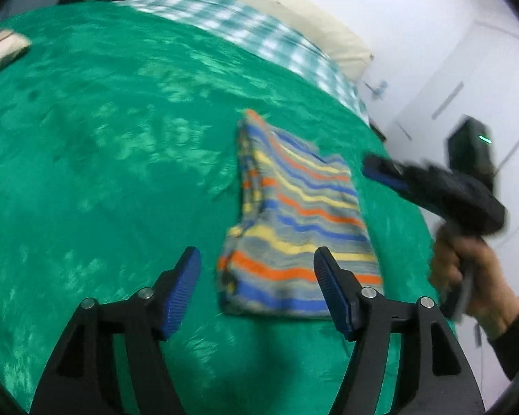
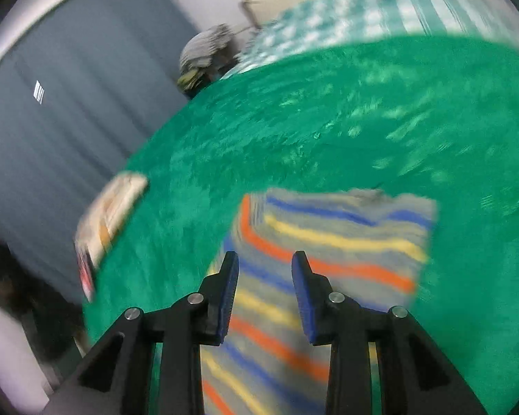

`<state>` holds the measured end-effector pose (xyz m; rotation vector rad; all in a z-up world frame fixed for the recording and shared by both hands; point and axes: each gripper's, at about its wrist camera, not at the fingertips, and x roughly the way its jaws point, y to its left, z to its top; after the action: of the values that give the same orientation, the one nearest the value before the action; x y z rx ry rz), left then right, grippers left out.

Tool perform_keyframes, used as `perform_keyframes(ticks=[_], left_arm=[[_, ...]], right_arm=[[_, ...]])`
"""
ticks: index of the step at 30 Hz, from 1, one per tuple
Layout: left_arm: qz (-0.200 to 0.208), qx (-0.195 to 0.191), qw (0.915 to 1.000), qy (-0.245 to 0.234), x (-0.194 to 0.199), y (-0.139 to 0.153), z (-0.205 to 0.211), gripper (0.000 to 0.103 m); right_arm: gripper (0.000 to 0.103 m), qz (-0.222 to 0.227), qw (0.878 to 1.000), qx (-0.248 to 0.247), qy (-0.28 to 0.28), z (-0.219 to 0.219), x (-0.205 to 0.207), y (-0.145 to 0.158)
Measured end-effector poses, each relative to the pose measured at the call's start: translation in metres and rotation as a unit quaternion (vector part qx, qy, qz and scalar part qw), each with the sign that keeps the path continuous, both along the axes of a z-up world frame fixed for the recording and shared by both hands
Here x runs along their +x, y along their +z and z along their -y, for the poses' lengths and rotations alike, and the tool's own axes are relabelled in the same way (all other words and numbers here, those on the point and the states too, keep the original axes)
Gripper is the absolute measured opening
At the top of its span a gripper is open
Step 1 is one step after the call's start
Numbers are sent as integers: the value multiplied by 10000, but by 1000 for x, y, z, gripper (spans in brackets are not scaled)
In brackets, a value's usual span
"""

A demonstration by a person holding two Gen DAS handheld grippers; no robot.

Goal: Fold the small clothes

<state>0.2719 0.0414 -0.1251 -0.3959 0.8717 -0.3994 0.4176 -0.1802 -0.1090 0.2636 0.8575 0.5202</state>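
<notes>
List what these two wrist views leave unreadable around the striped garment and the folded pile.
- Striped garment: type unclear; right wrist view cuts off its near end, motion blur smears it.
- Folded pile: right wrist view blurs it, left wrist view crops it at the edge.
- Right gripper: blurred in left wrist view.
- Clutter beyond the green blanket: too blurred to identify.

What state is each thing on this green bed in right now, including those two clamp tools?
Striped garment: folded, lying flat on the cover, not gripped.
Left gripper: open, nothing between its fingers.
Right gripper: open, above the garment, holding nothing.
Green cover: spread over the bed.
Checked cloth: lying at the bed's far edge.
Folded pale item: resting at the cover's edge; blurred.
</notes>
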Motion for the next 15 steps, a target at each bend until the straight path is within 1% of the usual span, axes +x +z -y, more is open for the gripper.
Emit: perform_keyframes(ticks=[1, 2, 3, 4, 5, 6, 7, 8, 9, 10, 11, 12, 13, 15], left_arm=[[-24, 167, 9998, -51, 5, -1, 6, 69], [-64, 410, 9991, -22, 9, -4, 12, 63], [-162, 622, 9979, 25, 11, -9, 15, 48], [-364, 825, 9959, 86, 14, -19, 16, 37], [-609, 866, 9943, 89, 20, -31, 15, 37], [-721, 815, 9940, 69, 20, -37, 13, 37], [-731, 766, 9944, 24, 19, -36, 10, 37], [-718, 803, 9942, 2, 17, -29, 8, 38], [-628, 835, 9945, 8, 14, -19, 5, 44], [-478, 799, 9957, 9, 13, -10, 2, 56], [-310, 718, 9969, -8, 13, -1, 0, 64], [-175, 626, 9979, -58, 16, 5, 0, 76], [-66, 527, 9984, -186, 23, 11, 4, 79], [-93, 544, 9977, -402, 42, 13, 19, 79]], right_arm=[[34, 94, 9995, -198, 244, -3, -20, 3], [34, 125, 9982, -332, 479, -4, -38, 2], [33, 123, 9971, -407, 632, -7, -48, -1], [33, 81, 9954, -491, 817, -12, -64, -11], [33, -144, 9932, -670, 939, -18, -77, -33], [32, -386, 9904, -939, 940, -23, -83, -52], [29, -533, 9871, -1222, 887, -27, -90, -73], [29, -383, 9883, -1236, 803, -28, -98, -75], [29, -242, 9896, -1217, 721, -27, -102, -71], [29, -206, 9910, -1159, 639, -25, -104, -64], [29, -114, 9938, -995, 488, -19, -106, -50], [29, 51, 9953, -891, 382, -15, -107, -39], [29, 263, 9955, -866, 291, -11, -108, -27], [29, 455, 9937, -994, 253, -10, -103, -15]])
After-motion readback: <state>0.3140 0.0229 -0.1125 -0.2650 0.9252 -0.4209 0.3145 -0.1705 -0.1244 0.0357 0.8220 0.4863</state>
